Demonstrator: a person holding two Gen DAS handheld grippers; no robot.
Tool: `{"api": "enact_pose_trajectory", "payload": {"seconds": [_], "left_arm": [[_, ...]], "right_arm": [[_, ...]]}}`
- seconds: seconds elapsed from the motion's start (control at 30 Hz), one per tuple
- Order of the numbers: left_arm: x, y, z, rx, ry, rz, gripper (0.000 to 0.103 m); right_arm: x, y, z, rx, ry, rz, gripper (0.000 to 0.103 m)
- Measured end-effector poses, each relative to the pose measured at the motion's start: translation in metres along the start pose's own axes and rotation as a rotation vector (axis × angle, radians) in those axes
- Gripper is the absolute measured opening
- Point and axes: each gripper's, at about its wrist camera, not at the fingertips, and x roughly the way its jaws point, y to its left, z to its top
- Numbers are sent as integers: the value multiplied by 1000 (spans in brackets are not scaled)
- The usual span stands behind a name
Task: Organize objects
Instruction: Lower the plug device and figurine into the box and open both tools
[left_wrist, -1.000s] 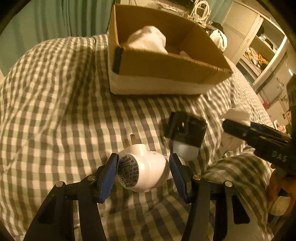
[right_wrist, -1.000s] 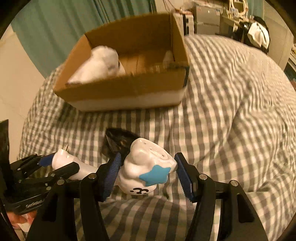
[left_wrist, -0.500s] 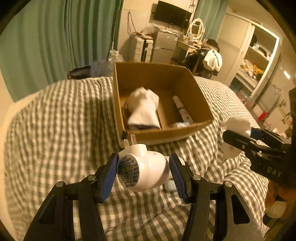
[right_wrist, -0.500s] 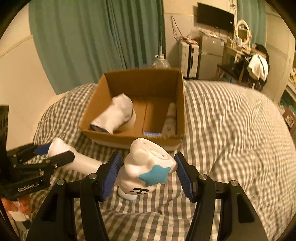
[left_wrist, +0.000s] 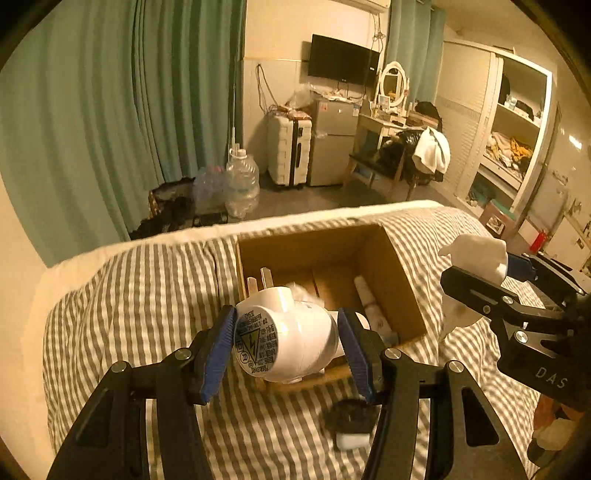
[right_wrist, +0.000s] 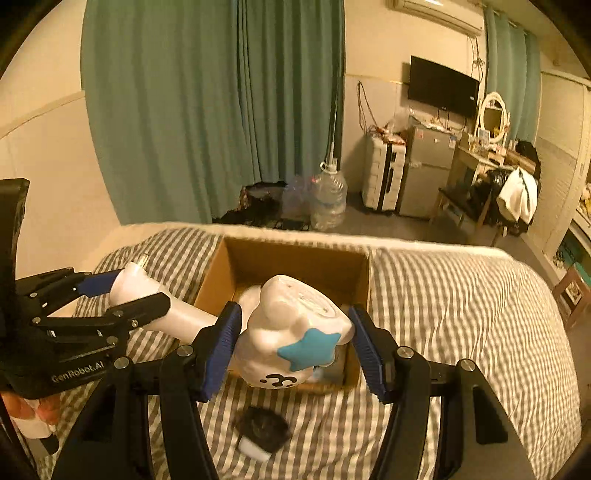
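My left gripper (left_wrist: 286, 345) is shut on a white plug-in device (left_wrist: 291, 339) with a round warning label and two prongs, held in the air over the near edge of the open cardboard box (left_wrist: 399, 277). My right gripper (right_wrist: 295, 345) is shut on a white cloud-shaped toy (right_wrist: 295, 332) with a blue star, held above the box (right_wrist: 295, 258) too. In the left wrist view the toy (left_wrist: 476, 254) and right gripper show at the right. In the right wrist view the plug device (right_wrist: 155, 295) shows at the left. The box holds a white bundle and a tube (left_wrist: 369, 299).
The box sits on a grey checked bed cover (right_wrist: 461, 295). A small black and white object (right_wrist: 262, 430) lies on the cover in front of the box, also in the left wrist view (left_wrist: 351, 424). Beyond the bed are green curtains, water bottles (left_wrist: 240, 184), a suitcase and shelves.
Both grippers have risen well above the bed with their objects and moved forward over the box. The black and white object stays on the cover, now below them.
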Motion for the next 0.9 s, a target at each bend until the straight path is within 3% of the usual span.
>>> {"api": "enact_pose_trajectory", "payload": {"seconds": [0.37, 0.6, 0.9], "left_arm": [[67, -7, 42, 55, -15, 1, 57], [117, -6, 41, 68, 21, -3, 57], [148, -4, 29, 90, 24, 0, 57]], "right_arm": [[67, -24, 39, 24, 13, -2, 60], [131, -45, 32, 71, 85, 1, 60], [169, -56, 16, 91, 114, 13, 60]]}}
